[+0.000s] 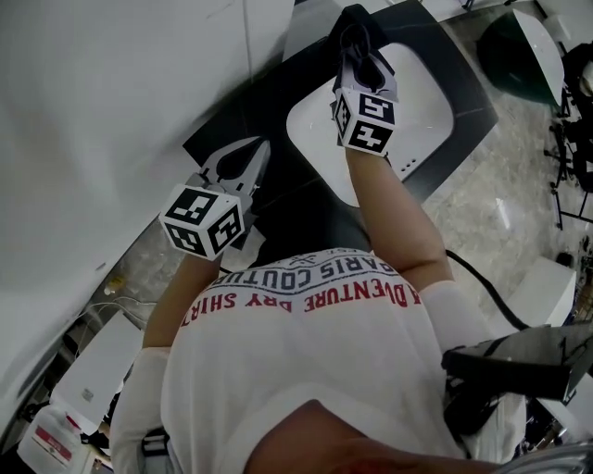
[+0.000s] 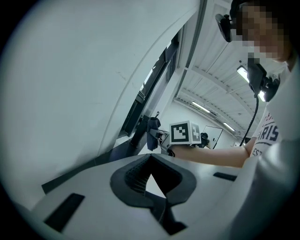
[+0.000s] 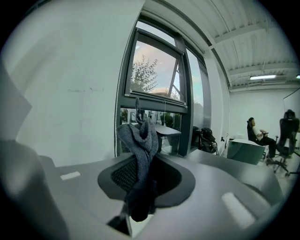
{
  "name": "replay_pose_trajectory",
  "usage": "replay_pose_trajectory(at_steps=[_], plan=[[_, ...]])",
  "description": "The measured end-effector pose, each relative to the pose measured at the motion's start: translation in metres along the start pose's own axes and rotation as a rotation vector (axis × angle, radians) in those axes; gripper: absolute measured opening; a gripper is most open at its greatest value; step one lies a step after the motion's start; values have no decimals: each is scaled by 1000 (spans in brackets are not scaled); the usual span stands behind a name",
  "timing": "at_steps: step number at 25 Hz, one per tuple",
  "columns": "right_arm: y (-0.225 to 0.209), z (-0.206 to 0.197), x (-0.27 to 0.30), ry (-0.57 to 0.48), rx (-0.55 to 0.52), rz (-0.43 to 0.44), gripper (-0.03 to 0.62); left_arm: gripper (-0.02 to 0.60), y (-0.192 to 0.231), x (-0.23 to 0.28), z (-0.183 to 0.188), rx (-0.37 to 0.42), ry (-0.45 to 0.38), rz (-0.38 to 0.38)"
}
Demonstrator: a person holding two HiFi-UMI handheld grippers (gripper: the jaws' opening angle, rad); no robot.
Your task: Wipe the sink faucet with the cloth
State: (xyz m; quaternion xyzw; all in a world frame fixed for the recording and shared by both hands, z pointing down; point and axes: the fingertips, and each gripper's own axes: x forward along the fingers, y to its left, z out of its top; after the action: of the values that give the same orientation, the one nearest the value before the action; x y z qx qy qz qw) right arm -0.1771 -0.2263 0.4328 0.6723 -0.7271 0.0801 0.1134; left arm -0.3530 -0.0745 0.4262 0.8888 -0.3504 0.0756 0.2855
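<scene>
Right gripper (image 1: 364,57): held out over the far edge of the white sink (image 1: 422,111), at the back of the black counter (image 1: 269,102). Jaws clenched on the cloth (image 1: 355,20). In the right gripper view the cloth (image 3: 139,140) is a dark grey knit strip pinched between the ribbed pads. One end bunches up past the jaw tips, the other hangs down toward the camera. Beyond it are a window (image 3: 154,70) and a white wall.

Left gripper (image 1: 259,153): low over the left edge of the counter, well apart from the sink's far edge. Its marker cube (image 1: 202,220) is nearest the person. In its own view the tips (image 2: 150,158) meet with nothing between them, and only a bare triangular gap shows behind the pads. Jaws closed, empty.

Faucet: in the head view the cloth and right gripper cover the spot at the sink's back edge. In the left gripper view a dark slanted post (image 2: 137,133) stands just beside the cloth (image 2: 153,127), likely the faucet. I cannot tell whether cloth and post touch.

Basin bare and white. The person's right forearm (image 1: 394,208) reaches across the sink's near left part.
</scene>
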Motion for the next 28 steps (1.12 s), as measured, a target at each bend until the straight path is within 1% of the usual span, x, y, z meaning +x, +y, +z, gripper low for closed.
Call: replay_pose_trajectory(at_steps=[5,9,12,16,19,21,23,24,28], plan=[[-17,-10,-27,-5,8,-8,77,2,-14,7,-1,16,15,-31],[-38,-22,-54,-18,46,-38,77,2,-21,11,-2,25,22,-45],[-44,-30,-62,-13,52,-47,77,2,-26,12,-4,28,29,-51],[-46,-29,-62,-16,78,-30,77,2,-31,12,-7,30,34,-59],[-40,-24,-68,-31,83,12,77,2,-33,11,-8,29,28,-62],[-29,-19,-80,-36,85,67,77,2,-36,5,-6,29,13,-57],[-13,-13,-98,-35,92,155,77,2,-41,-5,-4,34,-6,-42],[-4,-10,-108,-28,98,214,77,2,-44,-10,-3,38,-18,-31],[46,-9,-153,43,100,495,77,2,-54,-35,3,37,-71,26]])
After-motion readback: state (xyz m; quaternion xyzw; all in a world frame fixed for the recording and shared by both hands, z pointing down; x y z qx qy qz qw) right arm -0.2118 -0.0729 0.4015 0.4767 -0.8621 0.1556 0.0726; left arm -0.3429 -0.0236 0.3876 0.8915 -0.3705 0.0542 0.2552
